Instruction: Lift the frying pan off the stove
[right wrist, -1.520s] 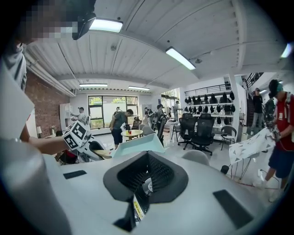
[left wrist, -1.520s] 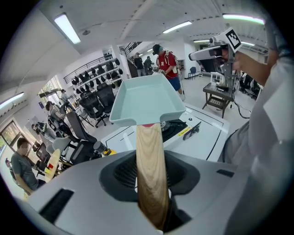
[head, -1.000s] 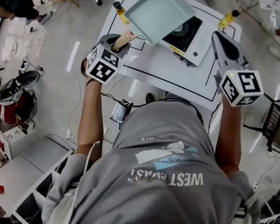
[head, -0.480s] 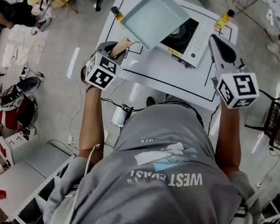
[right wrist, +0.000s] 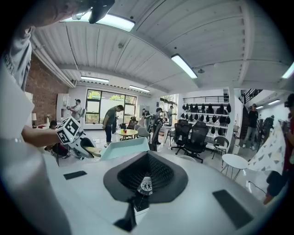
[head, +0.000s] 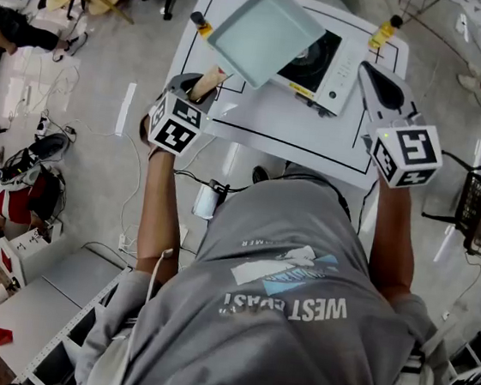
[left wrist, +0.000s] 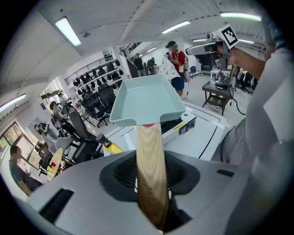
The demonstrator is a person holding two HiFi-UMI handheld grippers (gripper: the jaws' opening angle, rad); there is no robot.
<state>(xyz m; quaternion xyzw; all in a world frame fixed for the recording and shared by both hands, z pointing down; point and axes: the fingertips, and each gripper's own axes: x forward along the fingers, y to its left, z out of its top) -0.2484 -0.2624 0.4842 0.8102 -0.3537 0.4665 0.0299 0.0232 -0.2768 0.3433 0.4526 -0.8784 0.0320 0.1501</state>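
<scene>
In the head view, the left gripper is clamping the wooden handle of the pale teal square frying pan. The pan's long axis is running from lower left to upper right, with the pan end hanging over the left part of the white stove on the bench. The right gripper is hovering at the right, jaws together and empty.

In the left gripper view, the handle is pointing straight up the frame from the jaws to the pan, which is riding above the stove.

In the right gripper view, the pan is showing left of centre, beyond the closed, empty right gripper.
</scene>
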